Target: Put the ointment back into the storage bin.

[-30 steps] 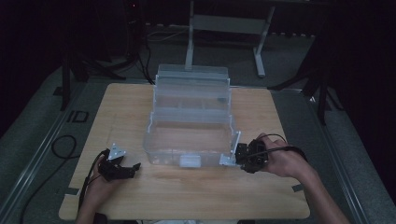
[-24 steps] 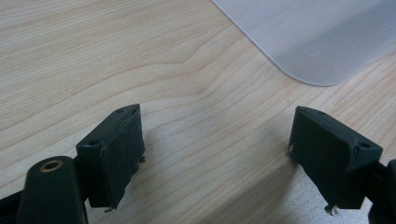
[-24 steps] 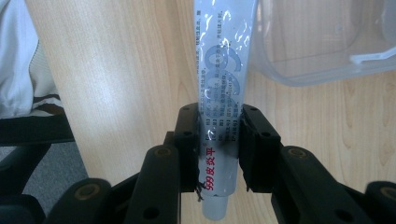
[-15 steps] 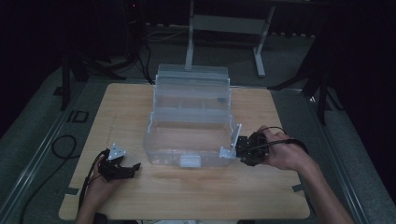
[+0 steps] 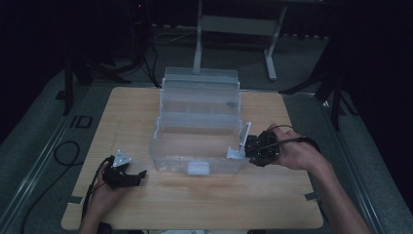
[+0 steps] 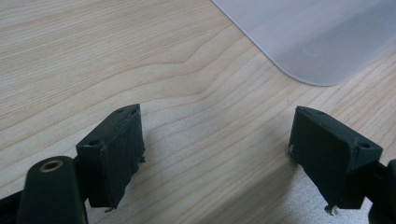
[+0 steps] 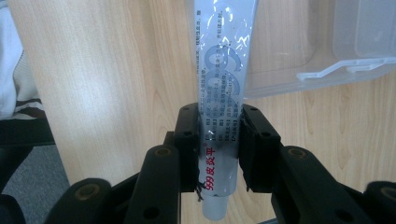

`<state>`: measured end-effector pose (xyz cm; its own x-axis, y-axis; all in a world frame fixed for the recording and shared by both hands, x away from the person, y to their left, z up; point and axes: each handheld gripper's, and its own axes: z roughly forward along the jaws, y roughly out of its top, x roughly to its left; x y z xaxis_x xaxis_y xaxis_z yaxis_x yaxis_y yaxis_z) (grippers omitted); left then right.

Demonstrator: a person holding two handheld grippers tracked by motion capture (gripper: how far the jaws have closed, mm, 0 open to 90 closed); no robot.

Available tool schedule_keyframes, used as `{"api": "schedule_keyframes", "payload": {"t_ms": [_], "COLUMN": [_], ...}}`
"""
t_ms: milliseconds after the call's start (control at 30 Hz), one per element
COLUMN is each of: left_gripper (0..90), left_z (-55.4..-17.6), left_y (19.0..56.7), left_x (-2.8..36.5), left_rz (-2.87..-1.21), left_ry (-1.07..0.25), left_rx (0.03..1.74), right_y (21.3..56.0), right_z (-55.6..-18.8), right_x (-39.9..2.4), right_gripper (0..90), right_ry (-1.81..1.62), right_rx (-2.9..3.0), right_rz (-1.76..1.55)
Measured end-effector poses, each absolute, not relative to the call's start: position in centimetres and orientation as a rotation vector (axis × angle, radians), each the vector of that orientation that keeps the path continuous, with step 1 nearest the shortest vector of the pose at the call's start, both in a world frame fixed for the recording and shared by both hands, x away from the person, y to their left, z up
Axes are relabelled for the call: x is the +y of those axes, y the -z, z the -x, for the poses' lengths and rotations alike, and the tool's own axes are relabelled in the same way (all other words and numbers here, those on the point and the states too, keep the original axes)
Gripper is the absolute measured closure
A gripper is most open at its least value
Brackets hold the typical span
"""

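A silver squeeze tube (image 7: 219, 70) with blue print and red "999" lettering is clamped near its white cap end in my right gripper (image 7: 219, 149), which is shut on it. From above, the tube (image 5: 242, 141) slants up beside the front right corner of a clear plastic tiered box (image 5: 197, 122), with my right gripper (image 5: 251, 148) just right of that corner. My left gripper (image 5: 139, 176) rests on the table left of the box, open. Between its fingers (image 6: 217, 154) lies only bare wood, and a corner of the box (image 6: 317, 37) lies ahead.
The wooden table (image 5: 292, 195) has bare room in front of the box and on both sides. The box stands open with stepped trays rising toward the back. Cables trail off the left edge onto the dark floor, and a metal stand (image 5: 197, 44) is behind the table.
My right gripper has lifted the tube a little and brought it closer to the box's front right corner. The left gripper has stayed put.
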<state>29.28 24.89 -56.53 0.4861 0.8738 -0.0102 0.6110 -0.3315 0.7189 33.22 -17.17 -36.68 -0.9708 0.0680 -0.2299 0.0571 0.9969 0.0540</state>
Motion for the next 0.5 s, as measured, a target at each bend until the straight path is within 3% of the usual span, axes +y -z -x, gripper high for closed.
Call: {"api": "schedule_keyframes", "payload": {"t_ms": [500], "left_gripper": [18.4], "left_z": [-29.3], "left_y": [56.5], "left_x": [24.9], "left_rz": [-2.065], "left_ry": [-0.505], "left_rx": [1.219], "right_y": [35.9], "right_z": [-34.2], "right_x": [-16.1], "right_gripper": [70.7], "right_ry": [-0.078], "right_rx": [2.902], "right_rz": [-0.025]}}
